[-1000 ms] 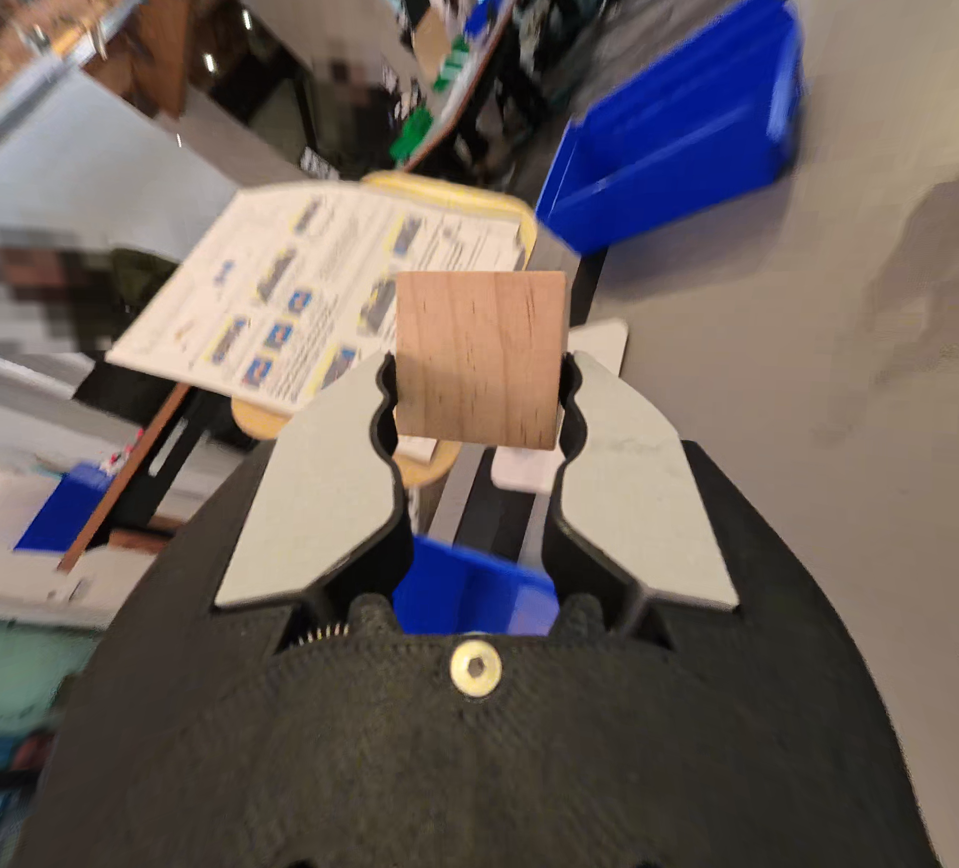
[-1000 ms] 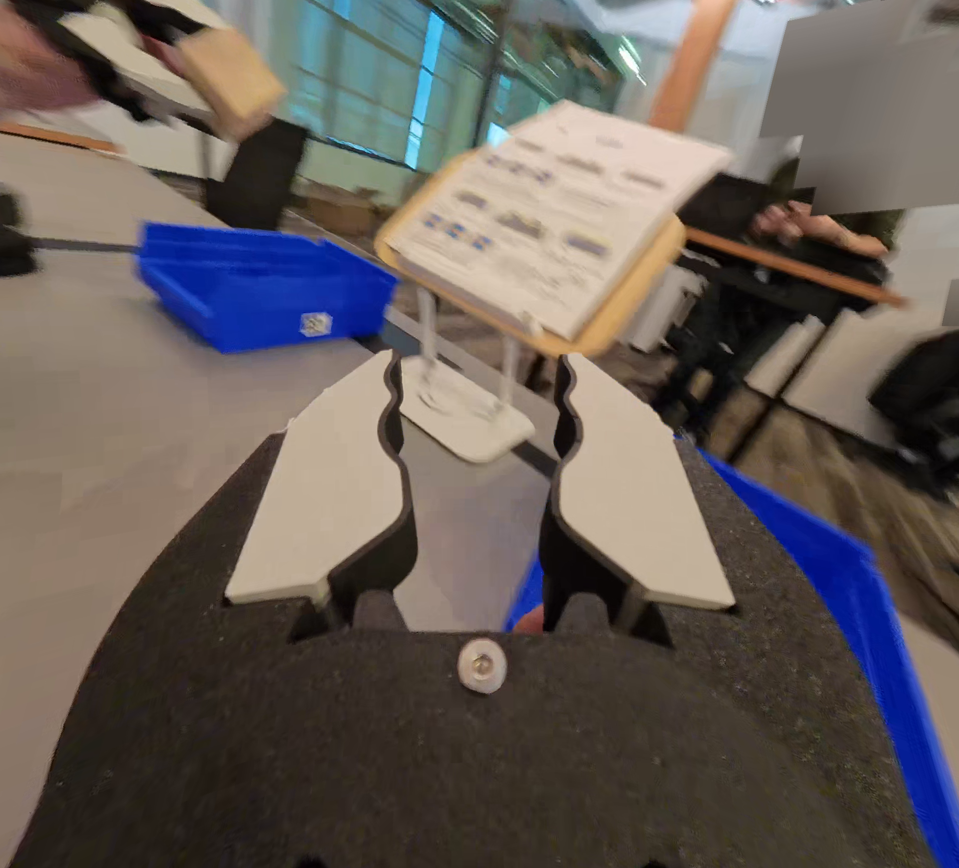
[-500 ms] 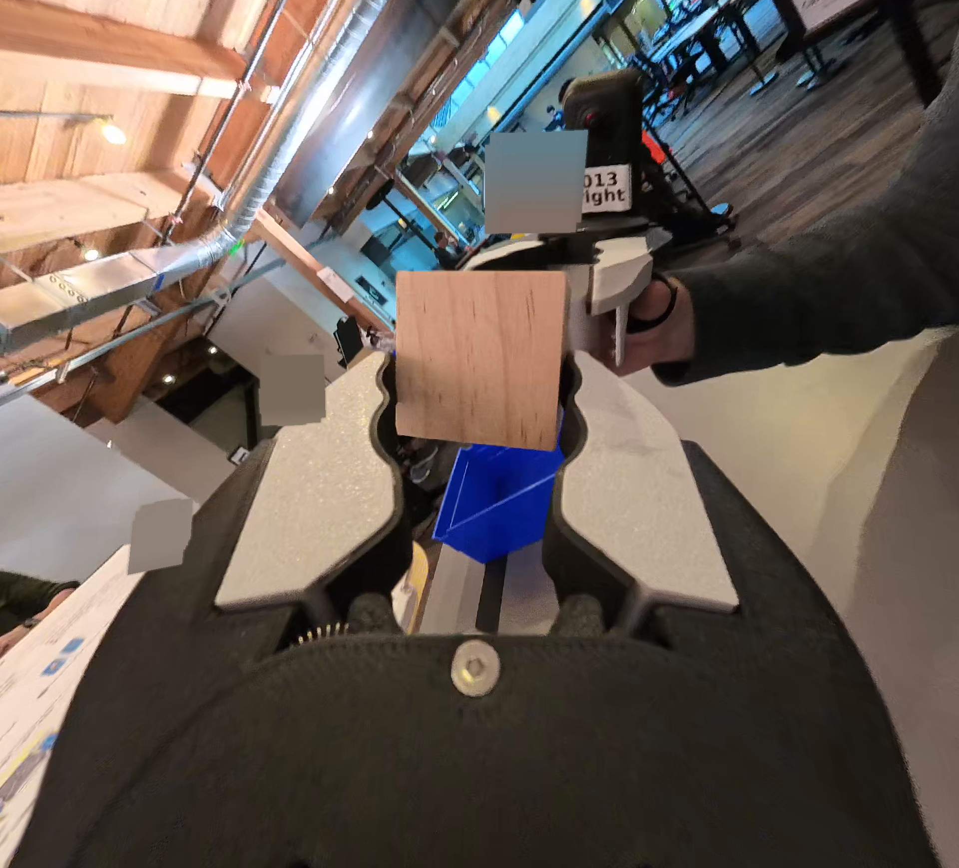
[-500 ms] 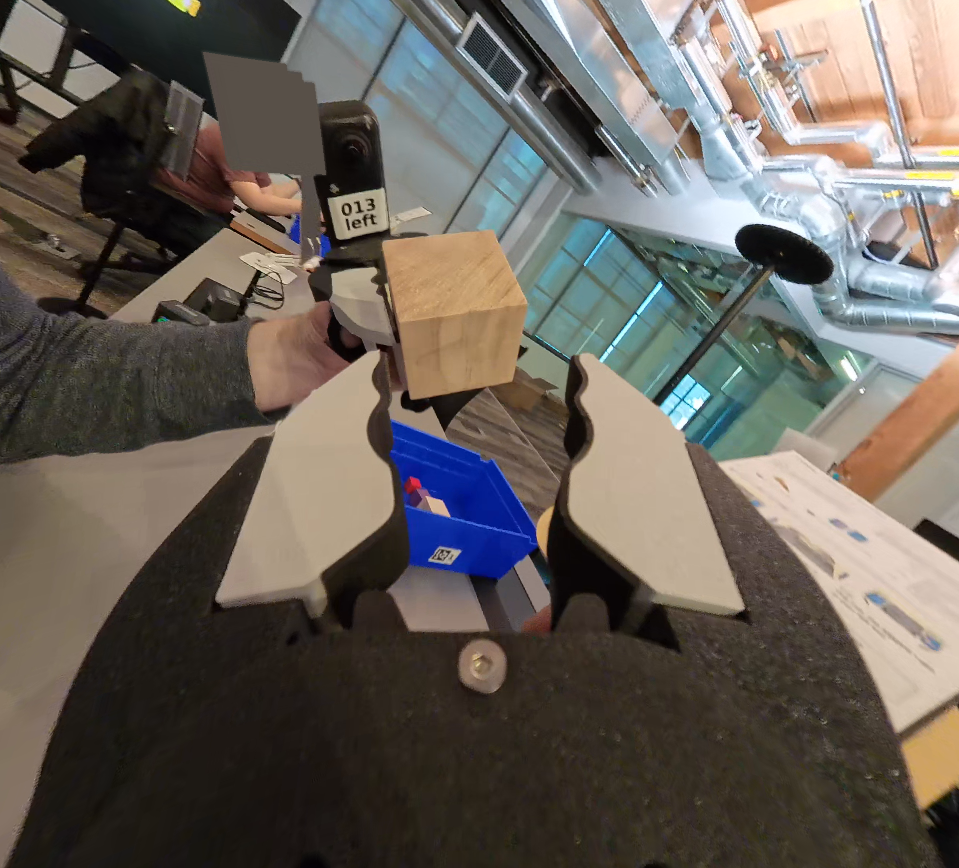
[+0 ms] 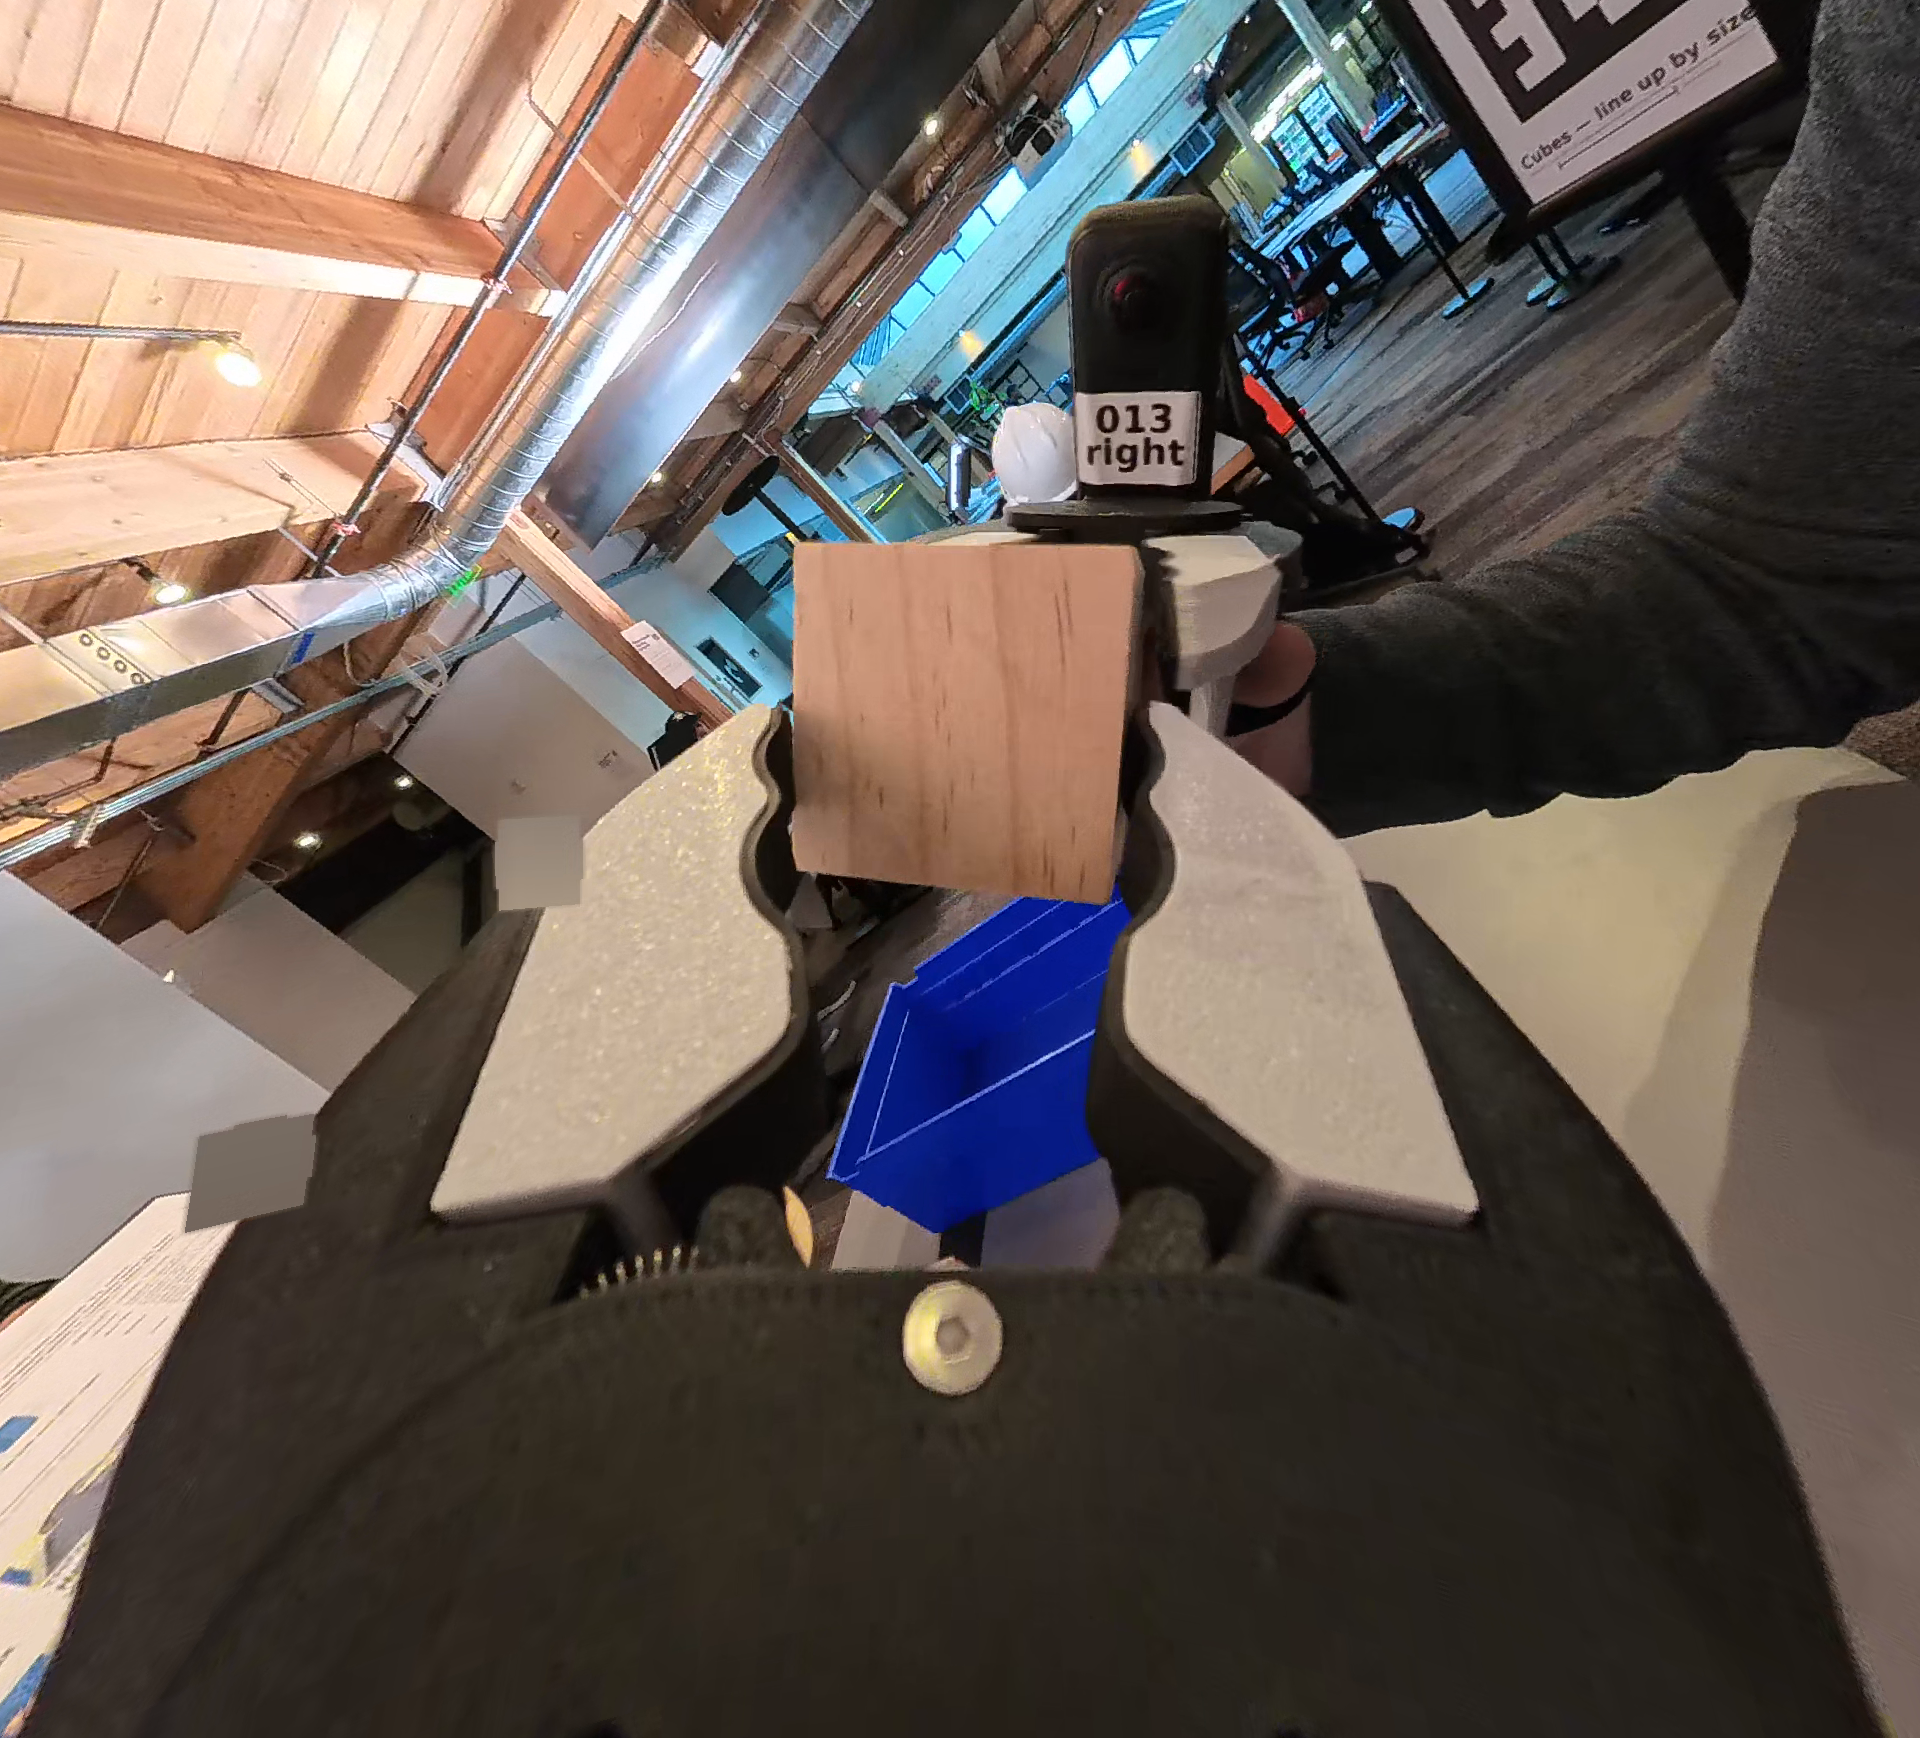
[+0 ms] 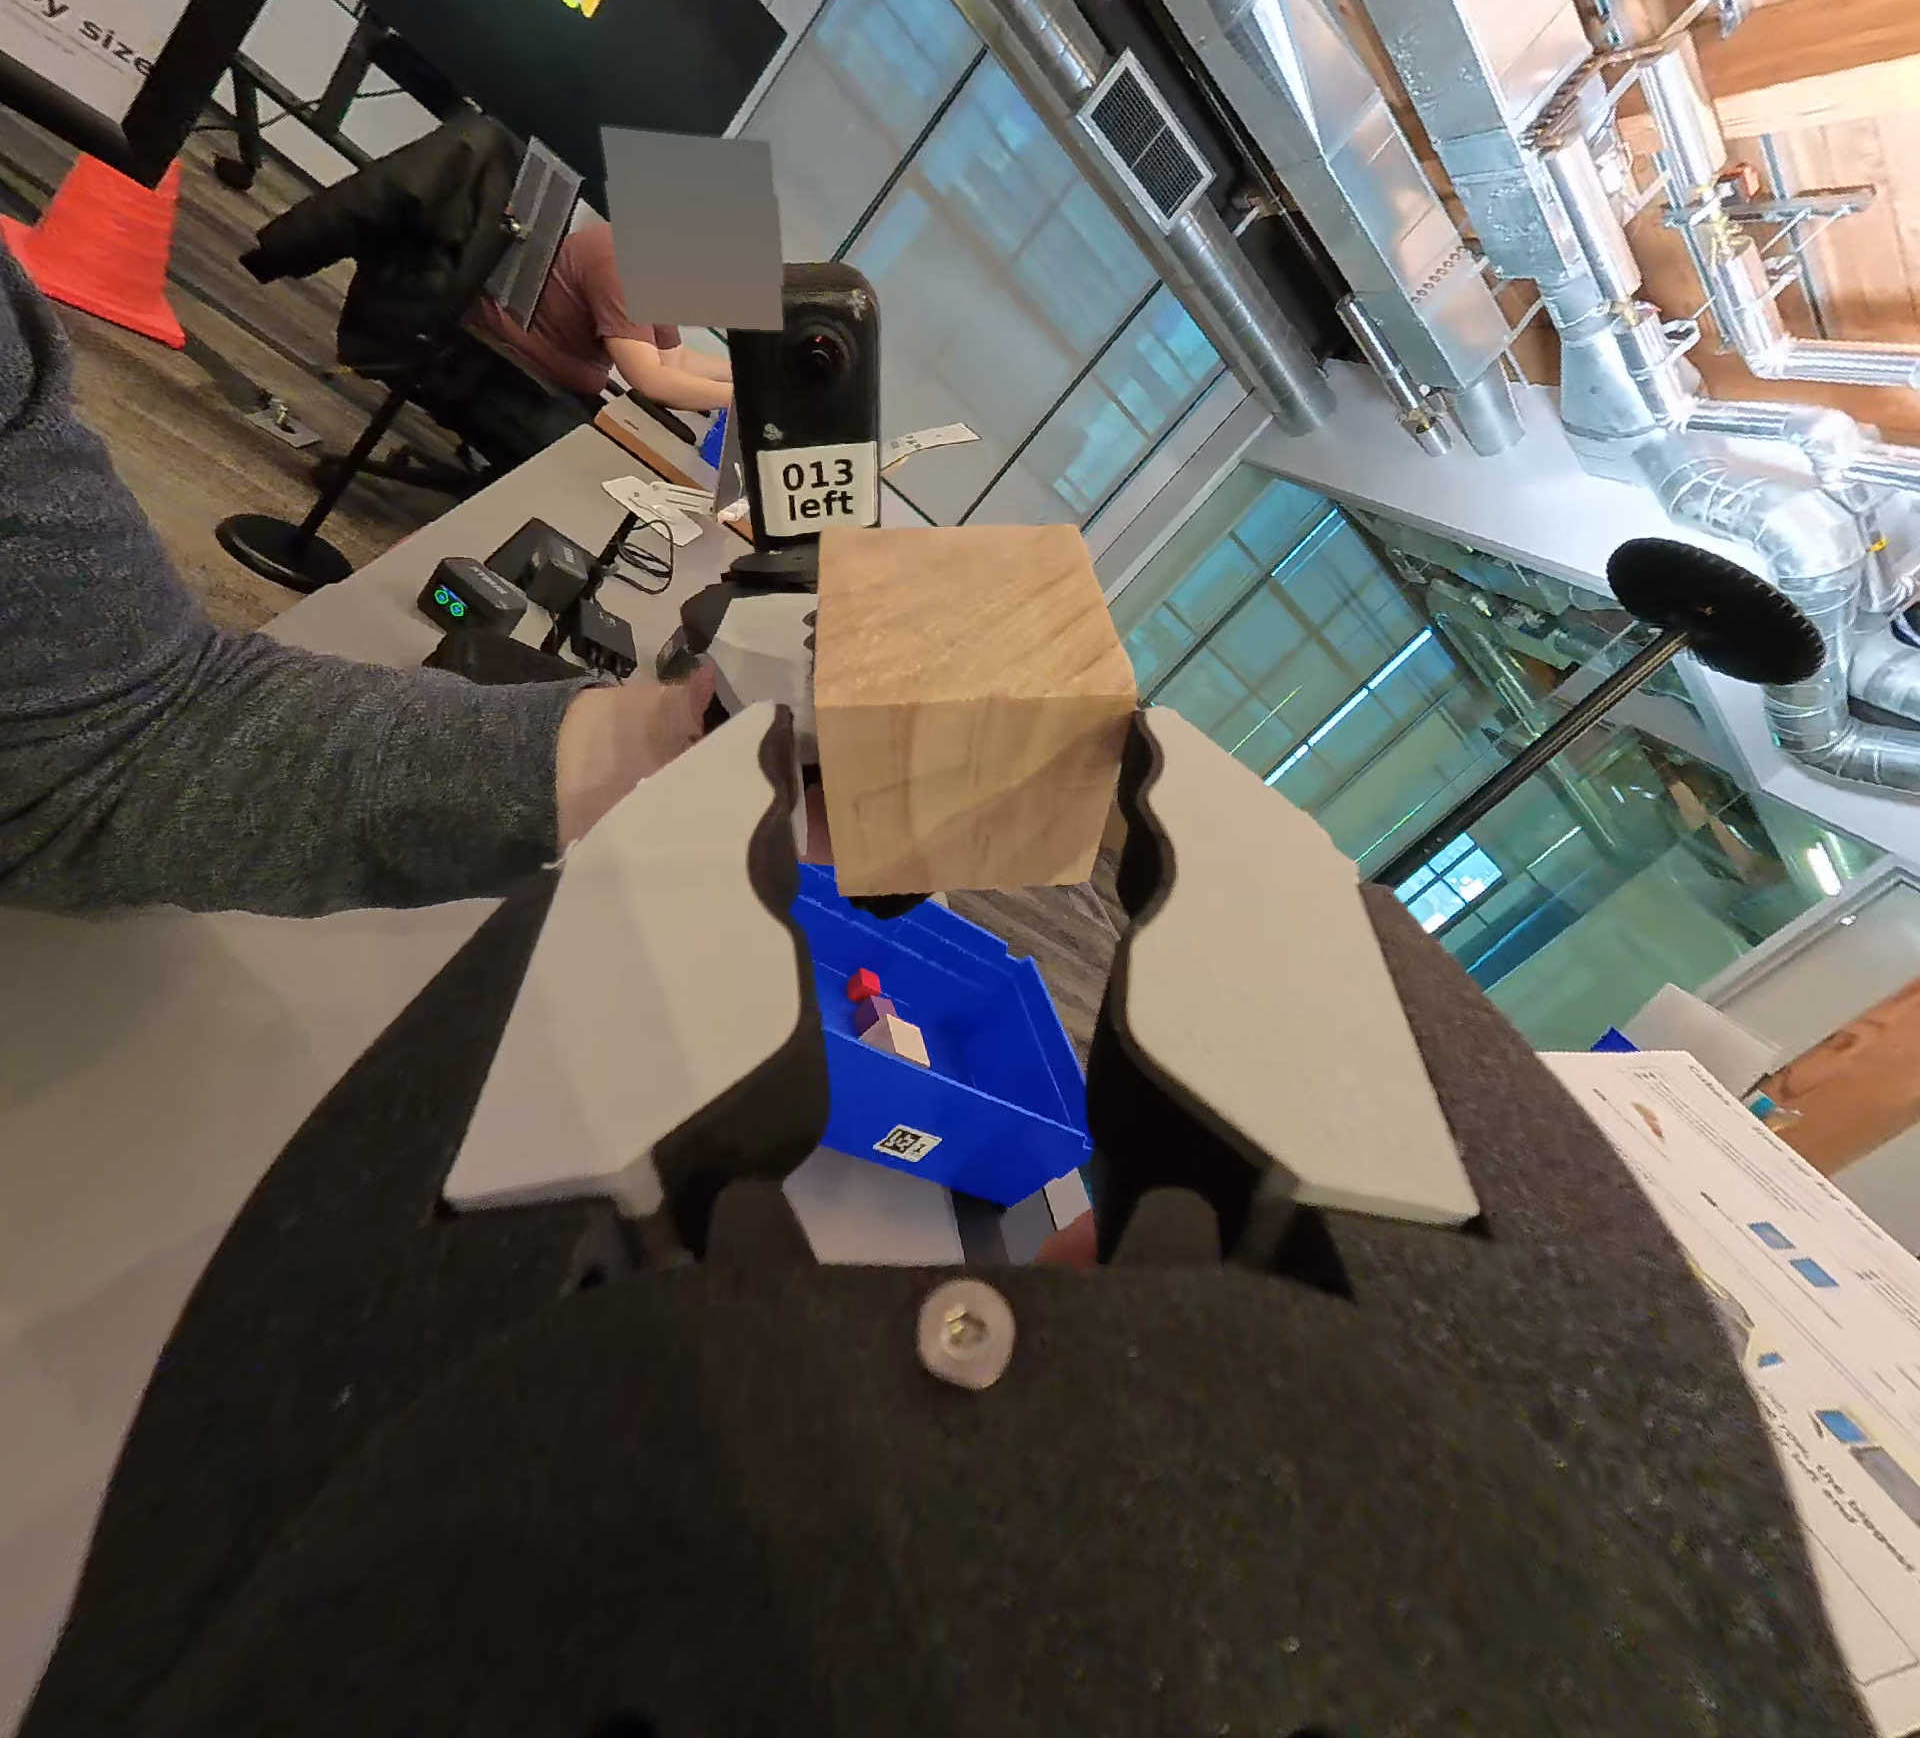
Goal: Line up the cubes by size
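Note:
A large plain wooden cube (image 5: 961,717) is held in the air between my two grippers, which face each other. My left gripper (image 5: 958,732) is shut on it, with both pads against its sides. My right gripper (image 6: 954,732) has closed around the same cube (image 6: 966,732) from the opposite side, its pads against the cube's sides. The left gripper's white finger (image 6: 764,649) shows just behind it. Several small cubes, one of them red (image 6: 862,984), lie in a blue bin (image 6: 966,1106) below.
The blue bin also shows in the left wrist view (image 5: 977,1086), on a grey table (image 6: 208,1013). A printed sheet on a stand (image 6: 1787,1325) is at the right. A person's sleeved arms (image 5: 1621,608) hold the grippers. Chargers (image 6: 488,592) lie on a far table. The grippers are tip to tip, or close to it.
Both grippers swung up to face each other. My right gripper, empty before, moved onto the cube held by the left gripper and its fingers came in against it.

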A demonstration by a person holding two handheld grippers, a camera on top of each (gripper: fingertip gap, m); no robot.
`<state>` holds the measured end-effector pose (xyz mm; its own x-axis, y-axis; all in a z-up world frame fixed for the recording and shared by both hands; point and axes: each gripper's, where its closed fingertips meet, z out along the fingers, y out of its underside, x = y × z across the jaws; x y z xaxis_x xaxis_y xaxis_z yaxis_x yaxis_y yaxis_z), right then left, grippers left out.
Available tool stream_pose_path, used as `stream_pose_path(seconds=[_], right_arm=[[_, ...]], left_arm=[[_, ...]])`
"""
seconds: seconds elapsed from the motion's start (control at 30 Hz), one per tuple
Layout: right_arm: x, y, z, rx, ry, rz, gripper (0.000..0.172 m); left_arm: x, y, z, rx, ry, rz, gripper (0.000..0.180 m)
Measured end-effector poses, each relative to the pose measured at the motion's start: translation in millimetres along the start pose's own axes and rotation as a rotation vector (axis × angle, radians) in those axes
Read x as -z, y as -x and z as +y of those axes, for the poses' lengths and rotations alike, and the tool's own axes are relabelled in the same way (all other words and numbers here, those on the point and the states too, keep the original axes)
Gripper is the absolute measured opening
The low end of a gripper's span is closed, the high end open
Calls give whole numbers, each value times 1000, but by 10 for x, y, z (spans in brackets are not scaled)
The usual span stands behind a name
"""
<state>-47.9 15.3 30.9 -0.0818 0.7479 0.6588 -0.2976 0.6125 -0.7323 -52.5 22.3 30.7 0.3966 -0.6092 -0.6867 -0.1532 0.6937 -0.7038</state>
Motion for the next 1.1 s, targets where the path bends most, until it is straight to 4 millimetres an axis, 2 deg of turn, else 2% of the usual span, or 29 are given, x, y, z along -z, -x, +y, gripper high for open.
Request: stream_pose_path(seconds=[0.33, 0.73, 1.1], right_arm=[[-6, 23, 85, 20, 38, -1, 56], [73, 61, 112, 12, 50, -13, 56], [177, 9, 153, -11, 55, 11, 56]], left_arm=[[-11, -53, 59, 4, 7, 20, 60], [-35, -130, 96, 40, 23, 70, 59], [-11, -110, 93, 51, 24, 64, 52]])
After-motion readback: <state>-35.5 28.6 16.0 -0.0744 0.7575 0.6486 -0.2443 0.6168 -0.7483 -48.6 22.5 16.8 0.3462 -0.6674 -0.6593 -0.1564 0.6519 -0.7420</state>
